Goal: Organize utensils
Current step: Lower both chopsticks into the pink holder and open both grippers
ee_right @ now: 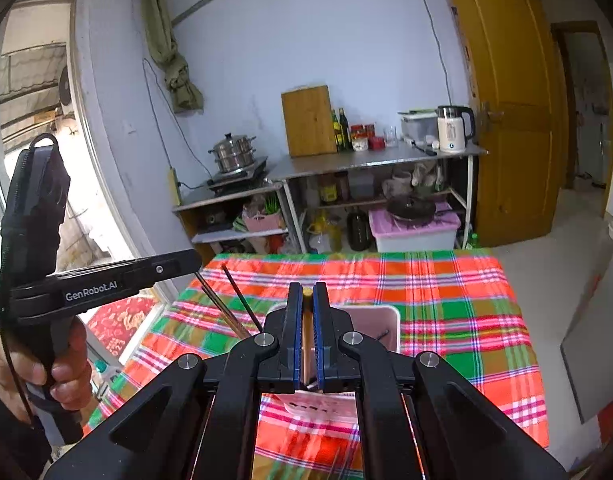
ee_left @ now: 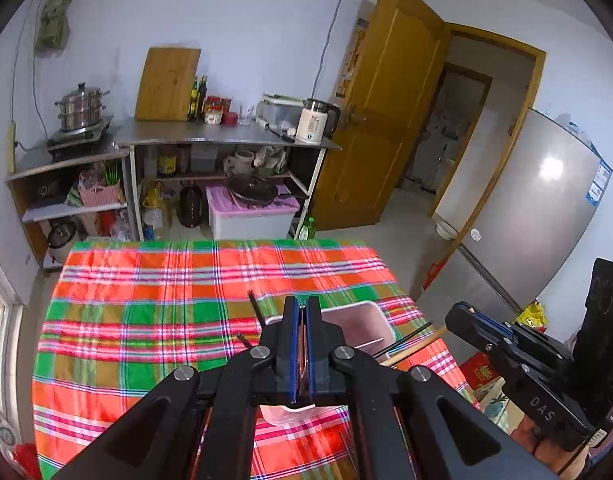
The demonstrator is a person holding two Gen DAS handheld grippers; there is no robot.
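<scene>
Far left in the right wrist view: a hand (ee_right: 46, 368) wrapped round the handle of the black left gripper (ee_right: 198, 258), held up beside the table's left side. Jaws together, pinching a thin reddish-brown strip (ee_left: 302, 344) between the blue pads; too little showing to say what kind of utensil.

Just right of that, two dark slender chopsticks (ee_right: 242, 300) slanting up and leftward from behind the fingers, lower ends hidden.

Beneath both grippers, a white rectangular plastic tray (ee_right: 397, 320) with a pinkish inside, resting on the red, green and orange plaid tablecloth (ee_right: 466, 300).

Over the tray, the black right gripper (ee_right: 306, 290), jaws clamped on a pale wooden stick (ee_right: 306, 340) lying lengthwise between the pads, yellowish tip just showing at the fingertips.

In the left wrist view, near the tray's right rim: a thin dark rod (ee_left: 406, 336) and a light wooden rod (ee_left: 418, 343) side by side, slanting up to the right.

Beyond the table, a steel counter (ee_left: 226, 136), then an open yellow-brown wooden door (ee_left: 386, 120).
</scene>
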